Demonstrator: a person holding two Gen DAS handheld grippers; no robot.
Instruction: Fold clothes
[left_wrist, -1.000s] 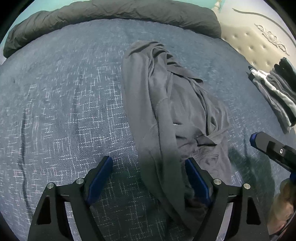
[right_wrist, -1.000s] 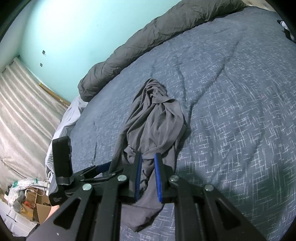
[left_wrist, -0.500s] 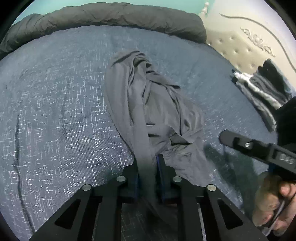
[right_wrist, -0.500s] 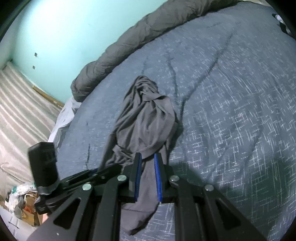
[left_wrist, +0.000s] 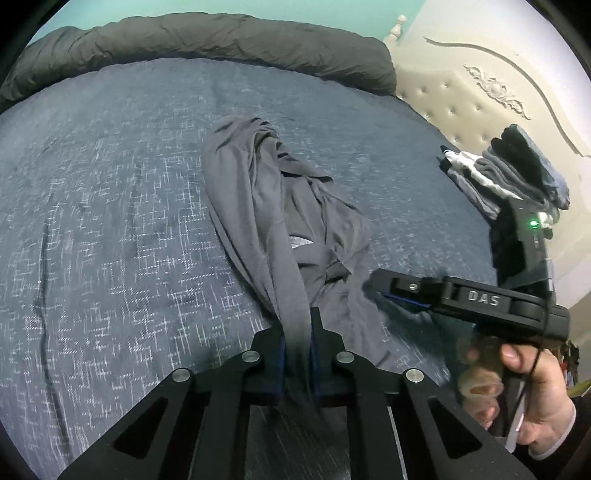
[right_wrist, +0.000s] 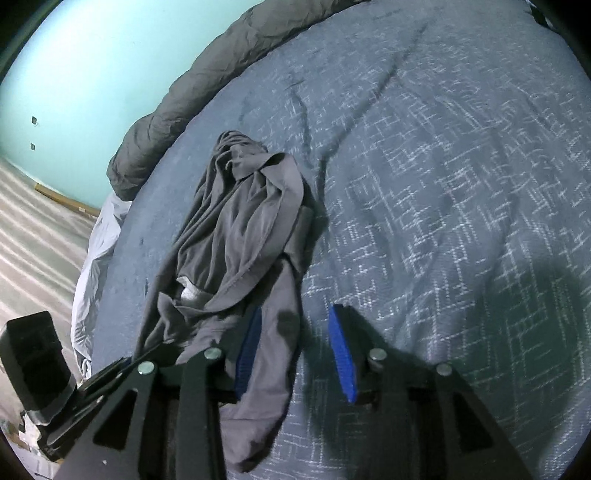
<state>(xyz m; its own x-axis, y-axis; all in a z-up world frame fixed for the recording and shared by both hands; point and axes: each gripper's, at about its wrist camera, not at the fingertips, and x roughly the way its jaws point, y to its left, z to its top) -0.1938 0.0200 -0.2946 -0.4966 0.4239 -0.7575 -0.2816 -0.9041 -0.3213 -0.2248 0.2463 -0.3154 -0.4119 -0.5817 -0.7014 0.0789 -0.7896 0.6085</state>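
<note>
Grey garment on the bed, pinched by the left gripper and just released by the right

The crumpled grey garment (left_wrist: 280, 221) lies near the middle of the blue patterned bed cover (left_wrist: 110, 221), stretching from 12 o'clock down to 6 o'clock in the left wrist view. The left gripper (left_wrist: 295, 354) is closed tight on a gathered strip of its near end, which rises taut into the pads. The right gripper (right_wrist: 295, 347), whose jaws have just been opening, stands partly open; a loose flap of the garment lies between its blue pads (right_wrist: 341, 350), draped against the left one and clear of the right. A stack of folded clothes (left_wrist: 509, 173) sits at 2 o'clock by the cream headboard (left_wrist: 480, 92), a rolled dark duvet (left_wrist: 207, 40) at 12 o'clock.
</note>
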